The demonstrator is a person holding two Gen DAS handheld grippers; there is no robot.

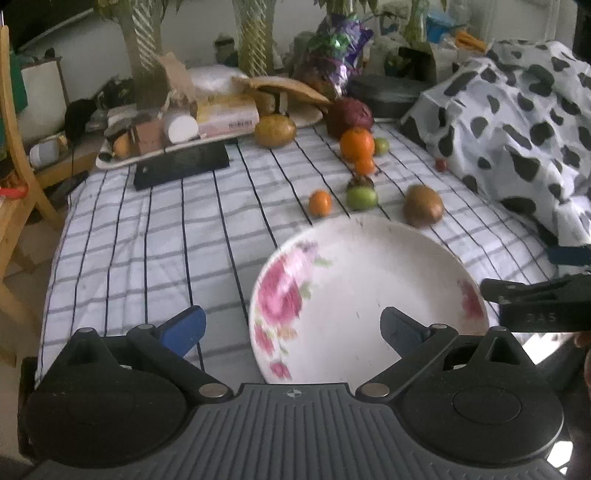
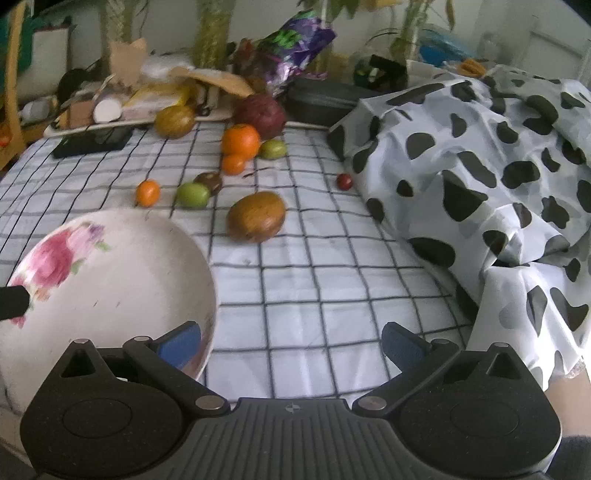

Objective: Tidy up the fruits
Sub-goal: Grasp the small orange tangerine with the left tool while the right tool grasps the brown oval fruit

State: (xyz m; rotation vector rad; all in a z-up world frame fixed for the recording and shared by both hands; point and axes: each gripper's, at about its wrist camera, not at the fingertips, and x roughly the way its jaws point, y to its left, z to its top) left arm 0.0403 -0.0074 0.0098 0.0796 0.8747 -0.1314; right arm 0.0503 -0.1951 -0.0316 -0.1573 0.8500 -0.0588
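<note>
White plate (image 1: pixel 369 280) lies between my open left fingers (image 1: pixel 184 325); my open right fingers (image 2: pixel 402 345) hold nothing. Only the right view shows the red berry (image 2: pixel 344 181) clearly.

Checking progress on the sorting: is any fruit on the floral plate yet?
No, the floral plate holds nothing; fruits like the brown one lie on the cloth.

Wooden chair (image 1: pixel 14 155), perhaps white wall (image 1: pixel 203 29)

the plate (image 1: pixel 369 280) looks like glazed ceramic, smooth and faintly glossy, with printed roses. the checked cloth (image 2: pixel 332 295) over the surface is soft, matt woven fabric. the spotted sheet (image 2: pixel 498 166) has a slight sheen. the left gripper (image 1: pixel 293 328) is matt black plastic with ribbed grey casing and metal pivot pins.
</note>
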